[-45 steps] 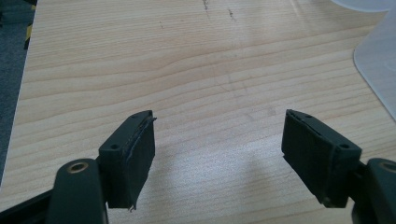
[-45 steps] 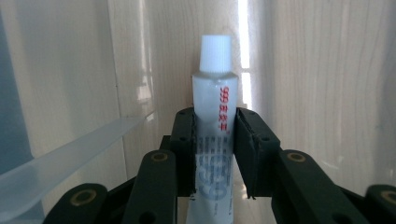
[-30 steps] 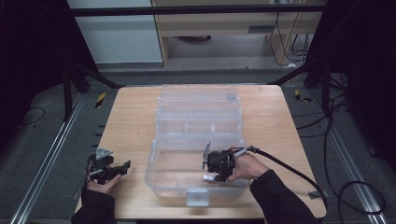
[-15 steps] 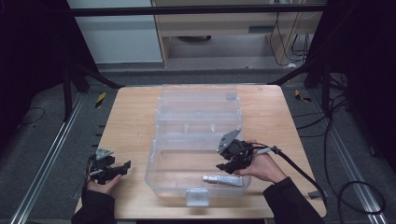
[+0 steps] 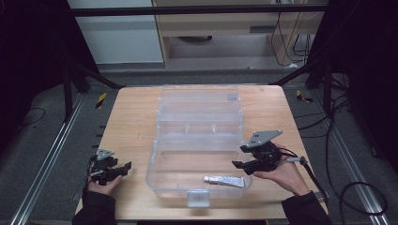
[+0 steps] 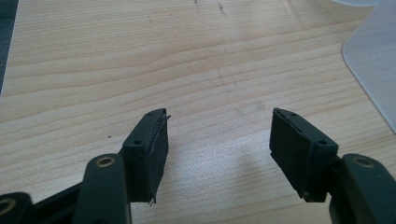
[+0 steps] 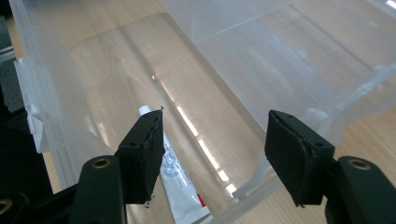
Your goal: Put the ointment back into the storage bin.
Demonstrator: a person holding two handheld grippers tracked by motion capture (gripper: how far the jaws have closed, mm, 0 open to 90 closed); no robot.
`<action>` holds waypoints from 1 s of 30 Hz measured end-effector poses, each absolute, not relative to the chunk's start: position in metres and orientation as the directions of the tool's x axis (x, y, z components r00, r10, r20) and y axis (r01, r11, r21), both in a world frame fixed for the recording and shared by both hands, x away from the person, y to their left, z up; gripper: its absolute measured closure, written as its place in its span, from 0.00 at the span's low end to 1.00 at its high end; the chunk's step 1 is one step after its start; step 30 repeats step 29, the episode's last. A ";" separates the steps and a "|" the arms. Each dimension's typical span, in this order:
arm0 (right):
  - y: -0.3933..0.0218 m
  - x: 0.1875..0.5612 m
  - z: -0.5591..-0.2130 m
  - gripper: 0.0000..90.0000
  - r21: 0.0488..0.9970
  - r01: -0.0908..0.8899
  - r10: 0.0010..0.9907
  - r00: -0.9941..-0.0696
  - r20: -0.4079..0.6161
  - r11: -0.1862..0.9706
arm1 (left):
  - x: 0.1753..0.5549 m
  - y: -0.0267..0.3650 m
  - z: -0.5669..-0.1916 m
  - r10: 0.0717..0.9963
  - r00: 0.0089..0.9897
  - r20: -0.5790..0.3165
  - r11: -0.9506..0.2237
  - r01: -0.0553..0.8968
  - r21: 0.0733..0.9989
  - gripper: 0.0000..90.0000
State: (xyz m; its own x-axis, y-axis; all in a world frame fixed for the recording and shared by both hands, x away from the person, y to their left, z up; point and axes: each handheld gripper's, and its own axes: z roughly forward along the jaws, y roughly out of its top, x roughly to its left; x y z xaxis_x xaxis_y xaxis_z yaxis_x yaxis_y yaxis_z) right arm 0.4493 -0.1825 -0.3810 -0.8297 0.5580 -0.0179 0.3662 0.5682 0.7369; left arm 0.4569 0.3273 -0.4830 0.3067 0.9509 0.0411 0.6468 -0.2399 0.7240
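A clear plastic box (image 5: 155, 157) stands open on the wooden table (image 5: 131, 122), its lid (image 5: 199, 101) folded back behind it. A white tube (image 5: 224, 180) lies flat on the box floor near the front wall. My right gripper (image 5: 238, 156) hovers at the box's right side; its jaws have just been opening and stand apart with nothing between them. In the right gripper view (image 7: 215, 140) the tube (image 7: 175, 182) lies below the left jaw, apart from it. My left gripper (image 5: 126, 167) rests at the table's front left, jaws just closing slightly but standing apart over bare wood (image 6: 217, 140).
A corner of the box (image 6: 373, 60) reaches into the left gripper view at the right. A latch (image 5: 198, 198) juts from the box's front wall. Black frame legs and cables surround the table; a cable (image 5: 309, 171) trails from my right gripper.
My right gripper held the tube inside the box, let it go on the floor, then drew back to the right and upward. The left hand stayed put.
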 end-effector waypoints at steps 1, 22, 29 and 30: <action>-0.185 0.448 -0.380 0.42 0.743 0.367 0.563 -0.826 -0.016 0.560 | 0.457 0.327 -0.483 0.951 0.306 0.041 -0.239 0.647 0.724 0.41; -0.269 0.451 -0.419 0.20 0.836 0.475 0.849 -0.529 0.021 0.276 | 0.457 0.327 -0.484 0.955 0.291 0.060 -0.242 0.642 0.728 0.32; -0.290 0.461 -0.449 0.19 0.794 0.557 0.895 -0.445 0.037 0.244 | 0.459 0.328 -0.486 0.956 0.286 0.071 -0.245 0.636 0.732 0.27; -0.290 0.461 -0.449 0.19 0.794 0.557 0.895 -0.445 0.037 0.244 | 0.459 0.328 -0.486 0.956 0.286 0.071 -0.245 0.636 0.732 0.27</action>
